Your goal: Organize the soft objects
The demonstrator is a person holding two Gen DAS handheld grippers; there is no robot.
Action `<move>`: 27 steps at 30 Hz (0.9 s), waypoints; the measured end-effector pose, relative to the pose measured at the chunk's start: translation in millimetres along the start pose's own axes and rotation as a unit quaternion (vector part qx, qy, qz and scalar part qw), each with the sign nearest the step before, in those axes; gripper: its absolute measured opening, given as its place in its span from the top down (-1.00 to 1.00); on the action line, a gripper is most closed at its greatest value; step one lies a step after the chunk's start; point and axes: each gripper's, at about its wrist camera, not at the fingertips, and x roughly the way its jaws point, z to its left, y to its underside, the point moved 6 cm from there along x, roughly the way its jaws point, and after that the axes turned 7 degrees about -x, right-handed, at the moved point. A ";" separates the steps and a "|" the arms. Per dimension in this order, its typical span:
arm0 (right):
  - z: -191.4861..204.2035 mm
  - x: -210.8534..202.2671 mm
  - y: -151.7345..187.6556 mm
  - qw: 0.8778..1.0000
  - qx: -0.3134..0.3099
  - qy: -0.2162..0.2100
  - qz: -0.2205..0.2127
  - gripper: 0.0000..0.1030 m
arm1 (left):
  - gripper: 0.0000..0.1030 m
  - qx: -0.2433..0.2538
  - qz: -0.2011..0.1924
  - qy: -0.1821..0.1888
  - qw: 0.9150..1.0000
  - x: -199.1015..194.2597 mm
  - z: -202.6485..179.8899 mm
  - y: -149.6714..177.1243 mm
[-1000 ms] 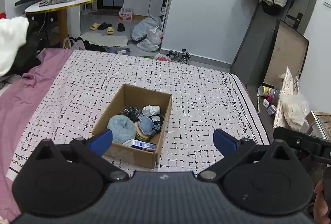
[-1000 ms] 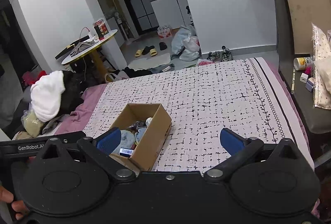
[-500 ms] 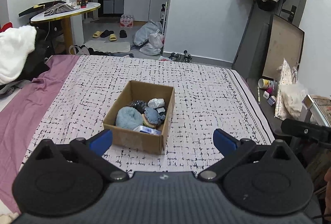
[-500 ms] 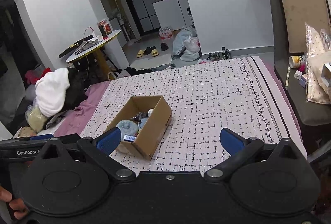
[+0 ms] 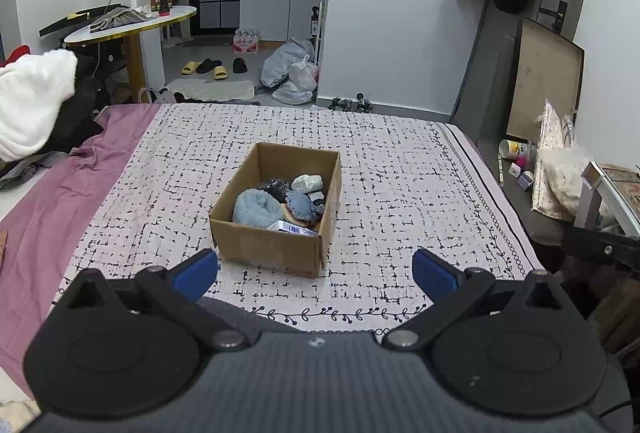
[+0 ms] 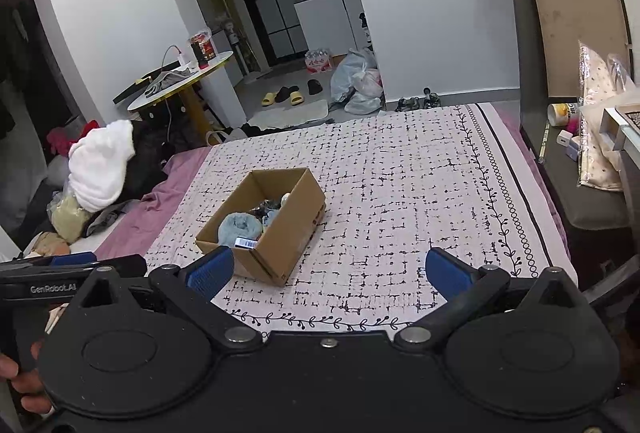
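Both of your claws hang wide apart and hold nothing: the left claw (image 5: 315, 267) and the right claw (image 6: 329, 269) each show their blue pads spread to the edges of their views, well back from the work, above the near edge of the bed. The open brown cardboard box (image 5: 276, 251) sits on the pink bedspread with the black grid pattern (image 5: 400, 193), roughly in the middle of the bed, and the soft things are inside it: a fluffy pale-blue rolled bundle (image 5: 256, 207) against the near left, a blue denim-like scrap (image 5: 300, 205) beside it, a crumpled grey-white wad (image 5: 307, 183) toward the far right, and a dark tangled piece (image 5: 274, 187) behind the bundle. A small white-and-blue carton with a barcode (image 5: 294, 228) lies against the near wall; it looks stiff, so it probably does not belong with the soft lot. Expect everything plush here to be light, squashy and quick to sag, so it should not slip, but it may drag a neighbour out with it. For the fluffy bundle, bite deep across its thick middle from above rather than pinching loose fuzz. The box itself is likely light enough to slide on the bedspread if you snag its rim, so come straight down between the walls.
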 end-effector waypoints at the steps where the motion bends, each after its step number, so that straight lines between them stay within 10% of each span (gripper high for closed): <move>1: 0.1 -0.7 1.1 1.000 0.000 -0.002 0.000 -1.00 | -0.99 -0.001 0.001 -0.001 1.000 0.6 0.5 0.2; 27: -3.7 12.7 7.4 1.000 0.007 0.004 0.015 -1.00 | -0.99 -0.011 0.022 -0.003 1.000 18.5 4.6 1.9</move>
